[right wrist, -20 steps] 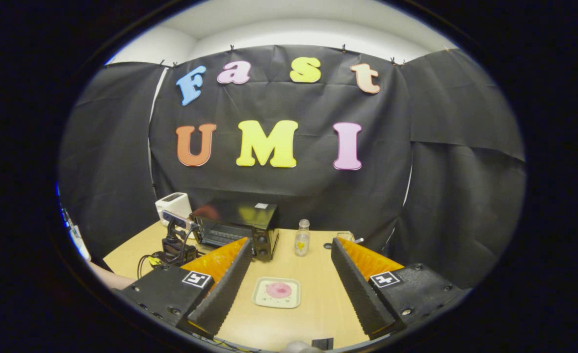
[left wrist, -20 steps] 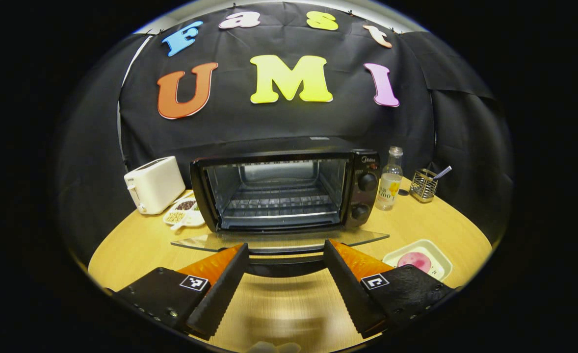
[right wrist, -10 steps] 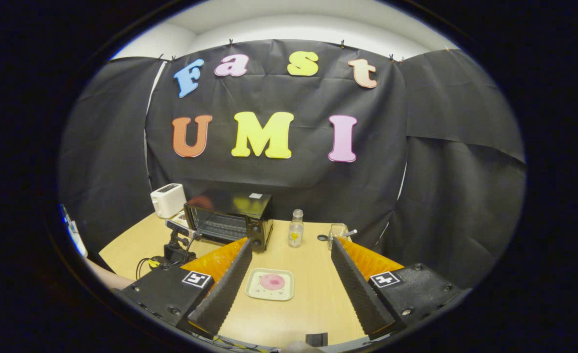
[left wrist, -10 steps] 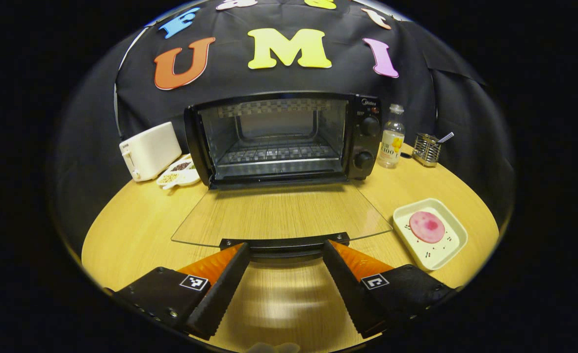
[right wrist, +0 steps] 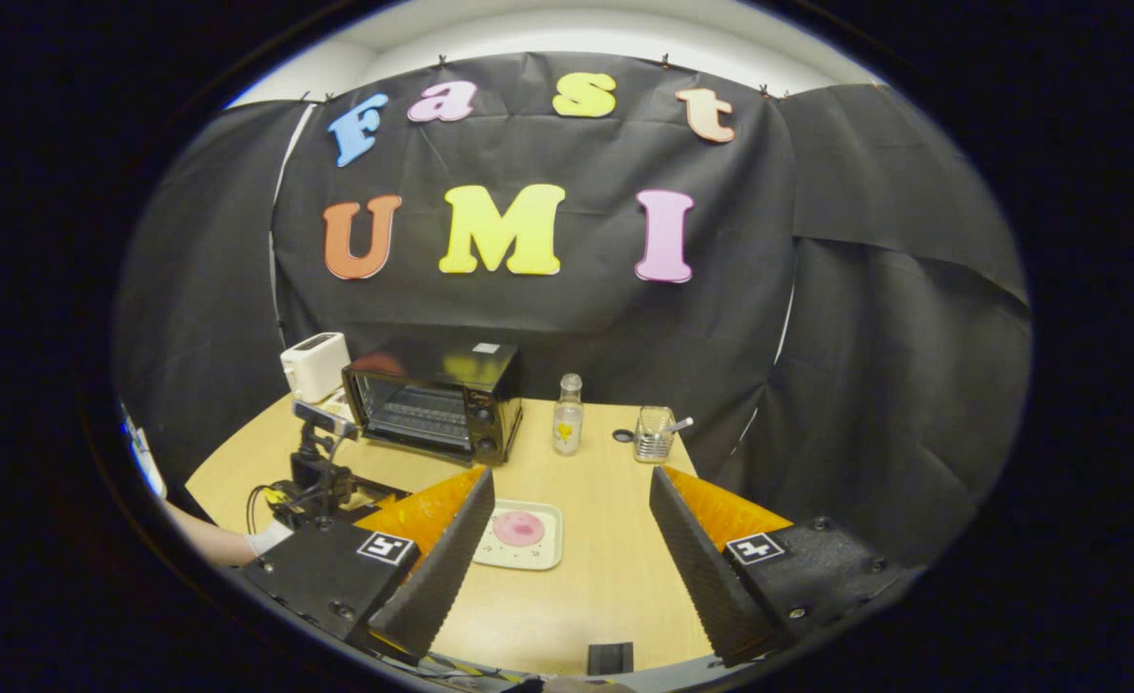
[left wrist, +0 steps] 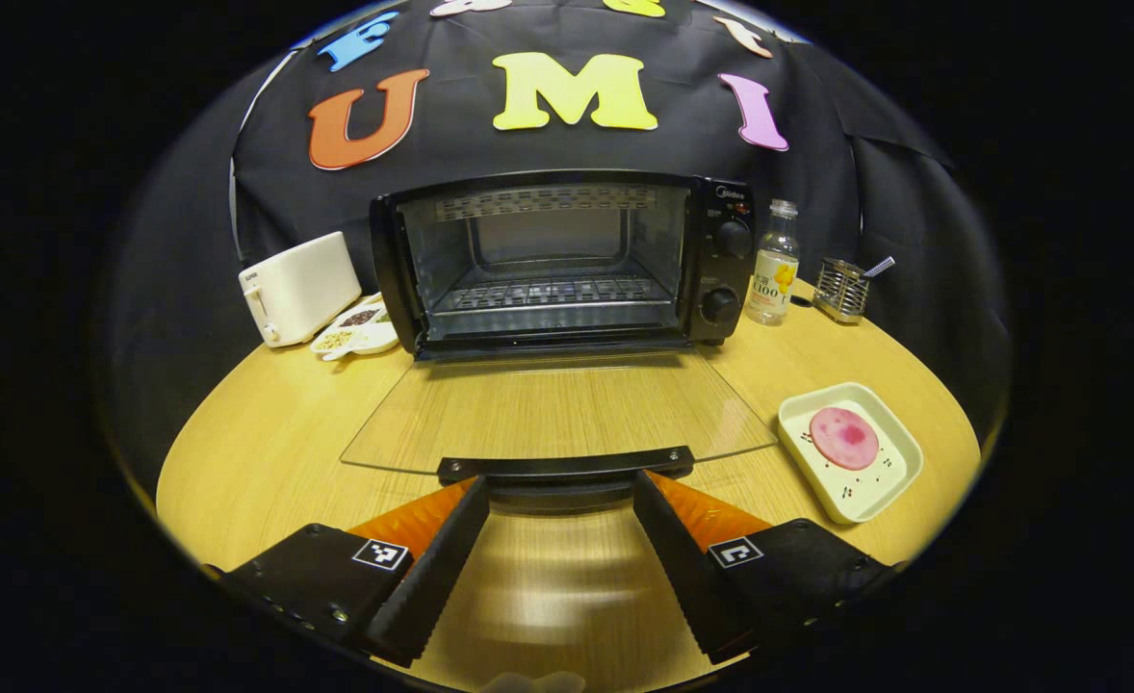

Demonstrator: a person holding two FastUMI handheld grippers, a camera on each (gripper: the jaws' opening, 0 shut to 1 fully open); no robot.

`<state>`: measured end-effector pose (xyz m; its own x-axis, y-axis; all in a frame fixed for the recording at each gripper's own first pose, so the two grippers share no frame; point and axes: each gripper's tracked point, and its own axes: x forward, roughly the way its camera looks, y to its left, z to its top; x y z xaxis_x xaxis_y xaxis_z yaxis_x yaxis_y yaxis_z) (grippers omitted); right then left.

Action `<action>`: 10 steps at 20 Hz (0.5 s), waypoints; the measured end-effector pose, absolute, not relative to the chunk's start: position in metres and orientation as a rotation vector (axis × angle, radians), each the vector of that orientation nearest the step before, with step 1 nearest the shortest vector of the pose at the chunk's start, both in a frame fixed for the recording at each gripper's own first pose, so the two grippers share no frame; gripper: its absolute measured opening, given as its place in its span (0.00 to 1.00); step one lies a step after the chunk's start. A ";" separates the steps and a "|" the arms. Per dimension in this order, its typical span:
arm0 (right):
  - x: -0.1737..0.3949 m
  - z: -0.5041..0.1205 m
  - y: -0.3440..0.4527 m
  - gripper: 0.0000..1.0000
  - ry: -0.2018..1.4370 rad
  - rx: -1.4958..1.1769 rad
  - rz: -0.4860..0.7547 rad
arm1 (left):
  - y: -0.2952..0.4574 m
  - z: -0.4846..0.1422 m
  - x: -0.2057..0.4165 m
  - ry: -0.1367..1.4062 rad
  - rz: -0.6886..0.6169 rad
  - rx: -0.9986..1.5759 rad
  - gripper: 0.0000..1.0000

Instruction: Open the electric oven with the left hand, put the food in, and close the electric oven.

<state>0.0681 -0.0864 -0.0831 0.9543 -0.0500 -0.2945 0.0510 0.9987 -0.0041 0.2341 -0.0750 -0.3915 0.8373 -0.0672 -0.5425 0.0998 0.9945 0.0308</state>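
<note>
The left gripper view looks straight into the electric oven [left wrist: 567, 260], whose glass door [left wrist: 557, 409] lies folded down flat over the round wooden worktop [left wrist: 269, 423]. The left tool [left wrist: 559, 493] has its fingers spread apart, one on each side of the door's dark handle [left wrist: 565, 467], not pressing on it. Inside the oven a wire rack [left wrist: 553, 292] sits bare.

The right gripper view shows the same oven from farther off and to its right, with the left tool [right wrist: 322, 472] and a gloved hand [right wrist: 264, 537] low on the left. The right tool [right wrist: 572, 505] hangs released above the worktop, fingers wide.

The food, a pink round slice [left wrist: 844, 438], lies in a white square tray [left wrist: 899, 472] right of the door. A toaster [left wrist: 297, 287], a divided dish of beans [left wrist: 357, 337], a bottle [left wrist: 771, 274] and a wire cup holding a spoon [left wrist: 841, 289] flank the oven.
</note>
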 end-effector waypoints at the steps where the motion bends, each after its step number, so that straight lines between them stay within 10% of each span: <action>1: 0.076 -0.092 -0.088 1.00 0.318 0.022 -0.048 | -0.071 -0.381 0.231 0.551 -0.084 0.058 0.97; 10: 0.169 -0.212 -0.097 0.89 0.535 0.052 0.030 | -0.027 -0.239 0.166 0.346 -0.070 0.075 0.96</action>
<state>0.1691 -0.0969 -0.2117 0.8598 0.0423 -0.5090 -0.0150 0.9982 0.0575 0.1660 -0.0273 -0.2388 0.9383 -0.0553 -0.3414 0.0812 0.9948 0.0619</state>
